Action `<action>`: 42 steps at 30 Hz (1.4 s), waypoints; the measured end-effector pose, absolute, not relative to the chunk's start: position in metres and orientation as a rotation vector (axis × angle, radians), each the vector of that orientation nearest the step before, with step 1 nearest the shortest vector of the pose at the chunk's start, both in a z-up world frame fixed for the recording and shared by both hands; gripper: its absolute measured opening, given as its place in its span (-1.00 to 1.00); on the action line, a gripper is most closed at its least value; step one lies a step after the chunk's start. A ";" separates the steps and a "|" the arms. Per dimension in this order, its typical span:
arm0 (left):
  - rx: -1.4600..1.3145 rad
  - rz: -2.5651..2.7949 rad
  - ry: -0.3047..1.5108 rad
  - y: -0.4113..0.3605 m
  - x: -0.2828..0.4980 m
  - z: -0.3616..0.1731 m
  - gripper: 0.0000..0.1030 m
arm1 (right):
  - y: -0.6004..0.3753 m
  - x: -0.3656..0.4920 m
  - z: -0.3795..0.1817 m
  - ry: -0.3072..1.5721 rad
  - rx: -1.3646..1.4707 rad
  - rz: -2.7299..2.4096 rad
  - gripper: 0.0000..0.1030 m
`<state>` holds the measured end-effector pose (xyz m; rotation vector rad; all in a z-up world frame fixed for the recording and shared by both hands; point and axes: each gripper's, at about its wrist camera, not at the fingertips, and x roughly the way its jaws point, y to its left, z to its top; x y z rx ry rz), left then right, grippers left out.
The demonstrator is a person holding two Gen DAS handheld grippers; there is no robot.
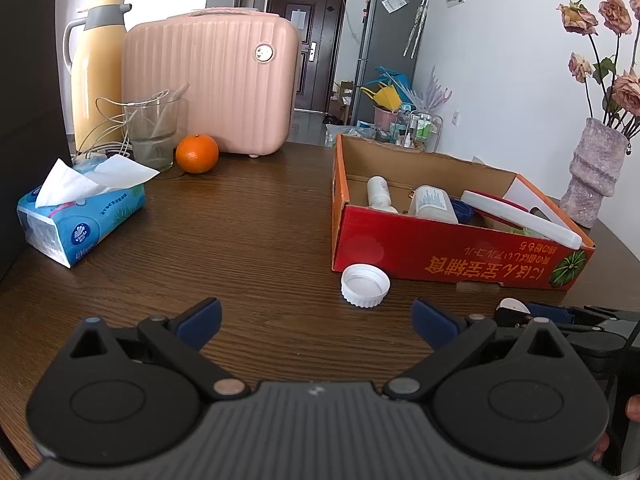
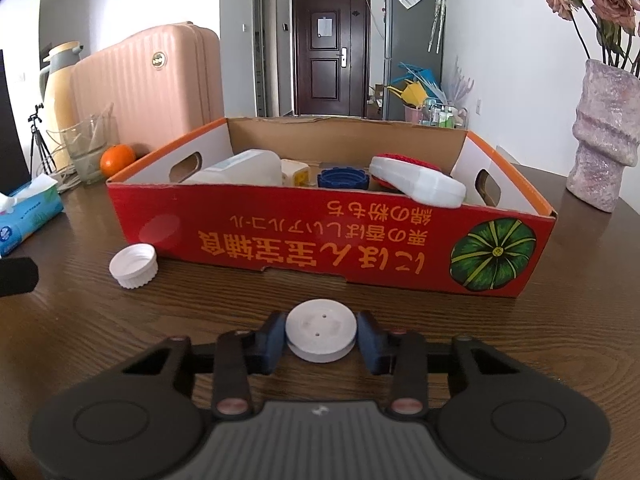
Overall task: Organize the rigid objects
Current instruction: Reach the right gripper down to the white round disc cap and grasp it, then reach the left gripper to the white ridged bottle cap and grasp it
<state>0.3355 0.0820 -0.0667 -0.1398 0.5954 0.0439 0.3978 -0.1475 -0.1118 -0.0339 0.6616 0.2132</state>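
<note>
A red cardboard box [image 2: 280, 240] [image 1: 440, 252] stands on the dark wooden table and holds white bottles, a blue cap [image 2: 343, 179] and a white case with a red side [image 2: 416, 184]. In front of it my right gripper [image 2: 321, 338] is shut on a round white disc [image 2: 321, 330] with two small holes, its blue pads pressing both sides. A ribbed white lid [image 2: 134, 266] [image 1: 365, 285] lies open side up by the box's near left corner. My left gripper [image 1: 316, 324] hangs open over bare table, with nothing between its fingers. The right gripper [image 1: 560, 316] shows at that view's right edge.
A blue tissue pack [image 1: 80, 216], a glass with cables [image 1: 154, 136], an orange [image 1: 197, 153], a pink case [image 1: 212, 84] and a yellow thermos [image 1: 98, 72] line the left and back. A pink vase with dried roses [image 2: 604, 140] stands right of the box.
</note>
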 end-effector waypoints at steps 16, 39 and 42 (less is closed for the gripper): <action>-0.134 0.055 0.607 0.081 0.339 -0.070 1.00 | -0.165 0.365 -0.090 0.539 0.021 0.214 -0.26; -0.108 0.074 0.686 0.056 0.376 -0.084 1.00 | -0.242 0.322 -0.078 0.461 0.124 0.119 -0.25; -0.101 0.080 0.689 0.051 0.383 -0.086 1.00 | -0.251 0.320 -0.078 0.455 0.136 0.107 -0.25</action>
